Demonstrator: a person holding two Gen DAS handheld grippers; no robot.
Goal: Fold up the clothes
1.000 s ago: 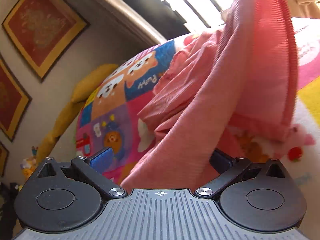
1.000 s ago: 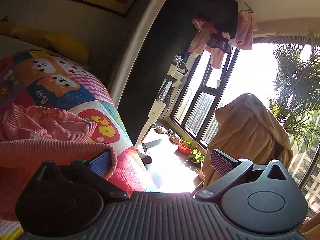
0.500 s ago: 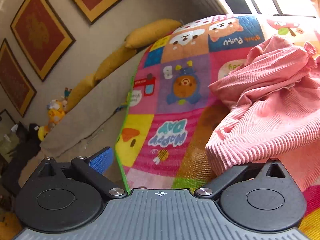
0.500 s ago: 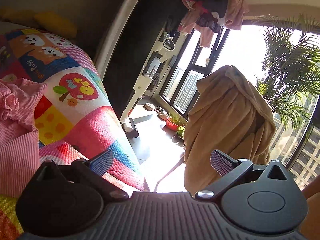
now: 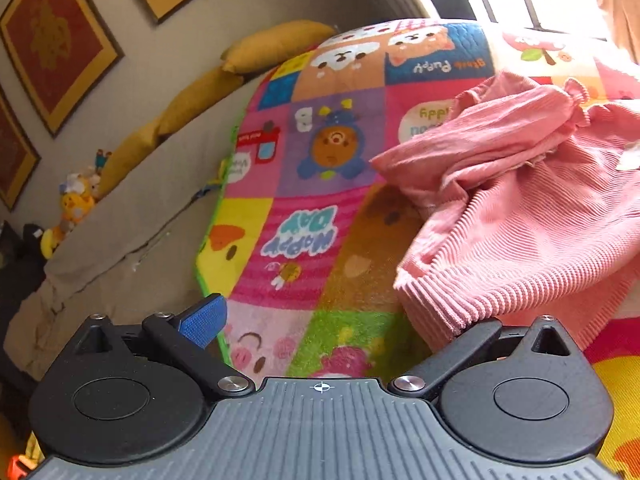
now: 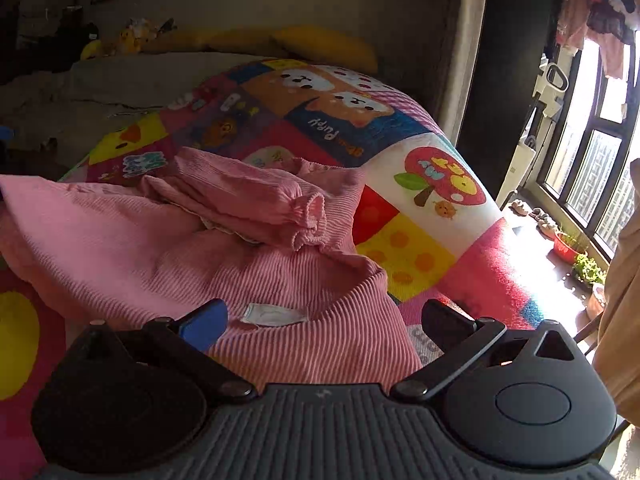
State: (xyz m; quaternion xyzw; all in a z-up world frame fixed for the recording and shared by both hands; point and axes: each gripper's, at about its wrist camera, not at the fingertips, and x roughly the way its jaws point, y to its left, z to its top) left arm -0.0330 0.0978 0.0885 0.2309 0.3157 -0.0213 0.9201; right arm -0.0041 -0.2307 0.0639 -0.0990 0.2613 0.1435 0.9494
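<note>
A bed [image 6: 132, 80] under a bright patchwork blanket [image 5: 304, 216] fills the room, with yellow pillows [image 6: 324, 46] along the wall and a window [image 6: 592, 152] to one side. The pink ribbed sweater [image 6: 224, 256] lies crumpled on the blanket, one sleeve [image 6: 256, 200] flopped across its body. Both tools are spread wide and hold nothing: the left hand-held gripper [image 5: 344, 320] sits at the hem [image 5: 460, 300], the right hand-held gripper [image 6: 324, 318] over the cloth near a white label [image 6: 272, 314]. Folding well probably means pinching two hem corners, pulling the body flat and smoothing that sleeve out first.
</note>
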